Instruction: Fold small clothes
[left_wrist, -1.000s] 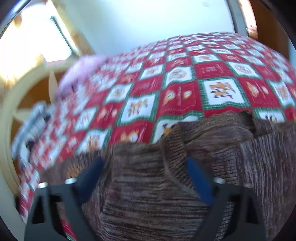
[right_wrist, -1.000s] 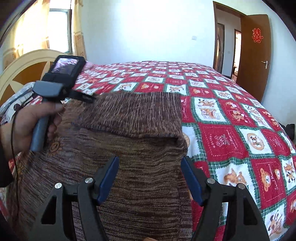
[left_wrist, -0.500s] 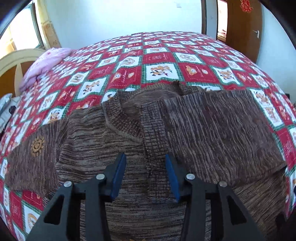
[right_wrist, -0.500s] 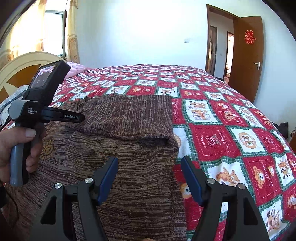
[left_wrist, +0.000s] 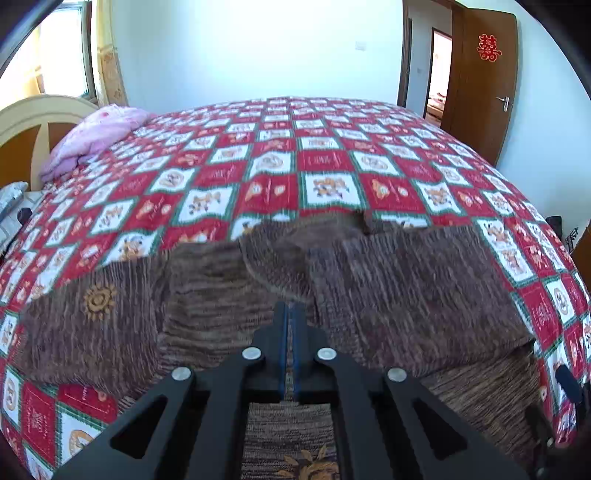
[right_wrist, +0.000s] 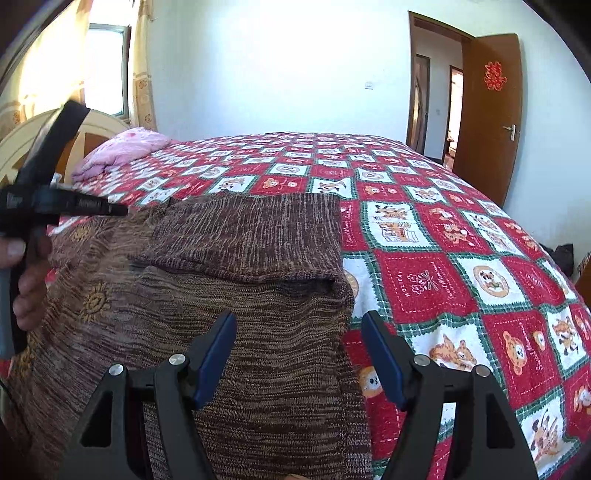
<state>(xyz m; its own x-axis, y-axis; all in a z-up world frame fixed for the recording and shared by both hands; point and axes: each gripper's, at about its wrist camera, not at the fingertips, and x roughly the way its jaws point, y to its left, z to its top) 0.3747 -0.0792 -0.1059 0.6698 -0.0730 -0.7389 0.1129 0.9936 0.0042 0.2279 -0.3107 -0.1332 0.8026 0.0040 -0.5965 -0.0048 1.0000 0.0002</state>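
The brown knitted sweater (right_wrist: 236, 295) lies spread on the bed, right under both tools, with one sleeve already folded across its chest. Ahead of the right hand-held gripper (right_wrist: 299, 354) sits that folded sleeve's edge; the garment's side hem runs between its blue fingers (right_wrist: 218, 354), which stand wide apart and touch nothing I can make out. The left hand-held gripper (left_wrist: 289, 332) hangs over the sweater's middle, just short of the neckline, its jaws pressed together; no knit shows between them, so it looks closed on nothing. In the right wrist view, the person's hand (right_wrist: 26, 280) wraps its handle, off to the left.

Beyond the sweater spreads the red and white patchwork bedspread (left_wrist: 325, 162), and far off to the left a pink pillow (left_wrist: 96, 140) by the headboard.

I'd guess the risk is this: the unfolded sleeve, to the left of the left tool, still needs bringing in, and a pinch that catches two layers would drag the finished fold askew. The loose knit could also snag on a fingertip.
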